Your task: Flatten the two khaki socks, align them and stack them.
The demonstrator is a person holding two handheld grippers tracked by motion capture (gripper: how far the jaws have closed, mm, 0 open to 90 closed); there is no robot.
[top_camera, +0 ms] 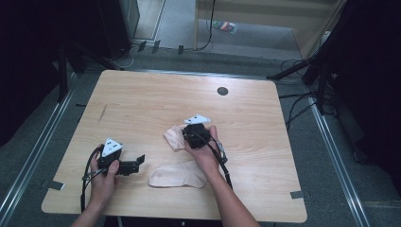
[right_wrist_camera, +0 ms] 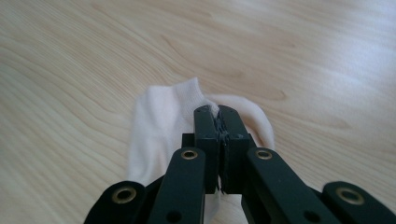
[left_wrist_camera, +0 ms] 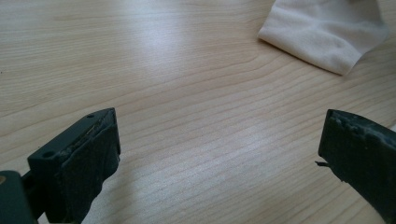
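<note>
Dim surroundings w/ lit table (top_camera: 142, 94) — soft glare on wood, close views slightly blurry.

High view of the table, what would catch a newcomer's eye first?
Two pale socks on the wooden table. The right hand-held gripper is shut on the far sock near the table's middle. The near sock lies flat by the front edge, with the left hand-held gripper open beside it.

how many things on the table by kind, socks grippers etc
pale socks: 2, one pinched at its edge by the right gripper, one lying flat near the table's front edge
grippers: 2, the right one shut on its sock, the left gripper open over bare wood
total: 4
</note>
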